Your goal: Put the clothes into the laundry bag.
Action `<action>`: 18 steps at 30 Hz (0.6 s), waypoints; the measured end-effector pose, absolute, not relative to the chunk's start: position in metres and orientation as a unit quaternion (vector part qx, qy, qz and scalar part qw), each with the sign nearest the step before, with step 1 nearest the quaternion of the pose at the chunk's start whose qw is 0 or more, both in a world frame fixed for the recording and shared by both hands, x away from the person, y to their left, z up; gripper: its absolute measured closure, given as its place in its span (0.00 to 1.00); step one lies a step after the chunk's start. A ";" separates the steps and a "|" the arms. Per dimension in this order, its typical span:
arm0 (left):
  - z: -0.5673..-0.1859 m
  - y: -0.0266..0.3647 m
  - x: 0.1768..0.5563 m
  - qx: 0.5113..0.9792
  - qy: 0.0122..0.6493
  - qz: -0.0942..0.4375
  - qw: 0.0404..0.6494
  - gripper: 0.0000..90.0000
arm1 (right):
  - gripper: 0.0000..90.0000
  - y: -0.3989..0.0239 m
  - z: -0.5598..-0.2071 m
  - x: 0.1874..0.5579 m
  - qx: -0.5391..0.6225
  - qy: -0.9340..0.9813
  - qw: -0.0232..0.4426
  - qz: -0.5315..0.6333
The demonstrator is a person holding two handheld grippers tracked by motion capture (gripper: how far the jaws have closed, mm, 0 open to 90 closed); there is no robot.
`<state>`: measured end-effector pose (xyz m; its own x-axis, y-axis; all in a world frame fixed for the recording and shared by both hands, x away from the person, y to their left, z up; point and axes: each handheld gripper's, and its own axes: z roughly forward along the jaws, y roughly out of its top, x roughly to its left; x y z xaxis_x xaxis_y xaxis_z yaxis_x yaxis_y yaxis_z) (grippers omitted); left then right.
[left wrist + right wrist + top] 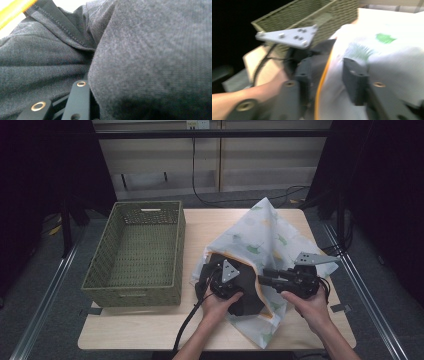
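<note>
I see a dark grey garment (pixel 245 292) lying on the table (pixel 150 330) right of the green woven basket (pixel 137 252), inside a white leaf-printed bag (pixel 270 237) with an orange-trimmed mouth; my left gripper (pixel 226 281) presses down into the grey cloth, its grip I cannot tell; my right gripper (pixel 267 279) lies level, pointing left, jaws parted astride the bag's orange edge (pixel 323 82), not clenched.

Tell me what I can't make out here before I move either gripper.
- Left gripper jaw tips: buried in the dark grey garment in its own view, under the hand in the high view.
- Right gripper: motion blur hides whether it pinches the white bag's orange edge.
- Garment type: bunched, partly inside the bag.
</note>
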<state>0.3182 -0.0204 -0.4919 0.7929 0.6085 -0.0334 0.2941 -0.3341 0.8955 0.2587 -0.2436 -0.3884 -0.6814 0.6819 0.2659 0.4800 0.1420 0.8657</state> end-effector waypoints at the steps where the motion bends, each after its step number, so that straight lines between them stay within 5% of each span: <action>1: -0.492 -0.022 0.316 0.801 0.279 0.152 0.507 0.72 | 0.64 -0.243 -0.387 0.260 0.385 0.751 0.108 0.526; 8: -0.489 -0.032 0.299 0.802 0.272 0.135 0.515 0.63 | 0.61 -0.219 -0.387 0.286 0.378 0.790 0.166 0.454; 10: -0.487 -0.029 0.299 0.803 0.264 0.123 0.520 0.56 | 0.85 -0.214 -0.395 0.293 0.386 0.797 0.161 0.435; 12: -0.483 -0.025 0.300 0.800 0.261 0.108 0.529 0.48 | 0.98 -0.214 -0.403 0.295 0.394 0.790 0.149 0.446; 18: -0.467 -0.011 0.286 0.804 0.253 0.103 0.529 0.19 | 0.99 -0.218 -0.407 0.290 0.389 0.790 0.146 0.451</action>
<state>0.2863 -0.0105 -0.4675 0.8513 0.5147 -0.1019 0.2970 -0.3126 0.9023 0.2901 -0.2182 -0.4066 -0.6546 0.7464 0.1203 0.4834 0.2909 0.8256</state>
